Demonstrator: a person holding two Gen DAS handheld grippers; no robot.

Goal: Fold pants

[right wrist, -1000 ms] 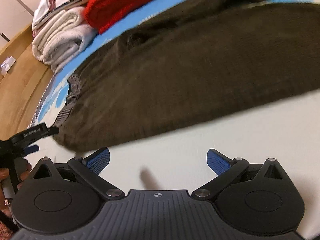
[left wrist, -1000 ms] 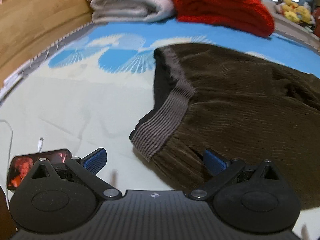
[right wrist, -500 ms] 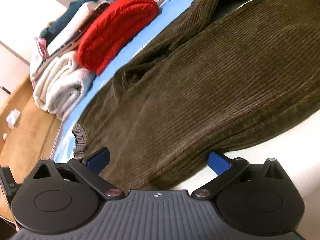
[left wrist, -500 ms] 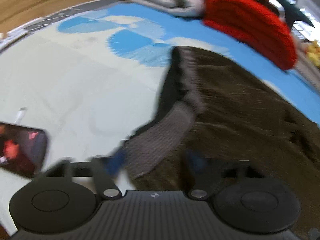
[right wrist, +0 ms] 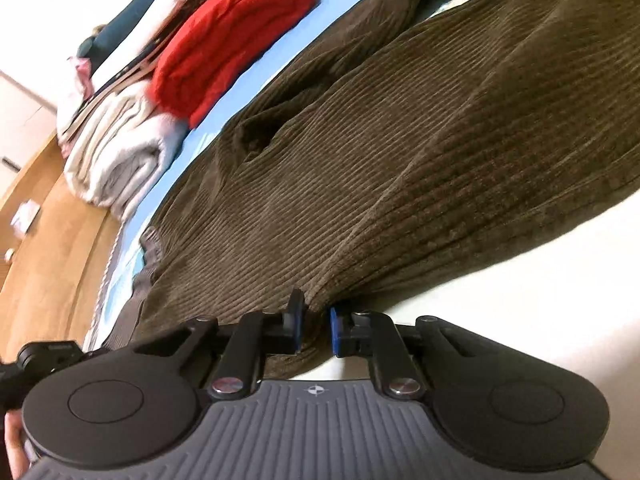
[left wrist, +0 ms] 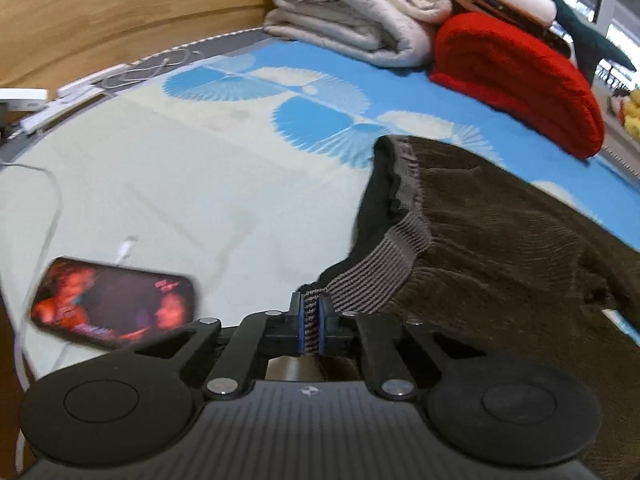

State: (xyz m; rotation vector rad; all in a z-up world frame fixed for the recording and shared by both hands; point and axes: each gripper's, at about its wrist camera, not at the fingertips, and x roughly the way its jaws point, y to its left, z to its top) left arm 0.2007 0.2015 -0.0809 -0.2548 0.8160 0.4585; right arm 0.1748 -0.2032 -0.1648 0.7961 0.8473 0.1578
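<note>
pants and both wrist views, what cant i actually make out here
- Pants leg ends: cut off by the top and right edges of the right wrist view.
- Pants fabric under the right gripper: hidden by its body; the jaws are closing on the near edge.
- Waistband far corner: turned under, left wrist view.
- Phone screen: motion-blurred, left wrist view.
- Left gripper: clamps the waistband corner.
</note>
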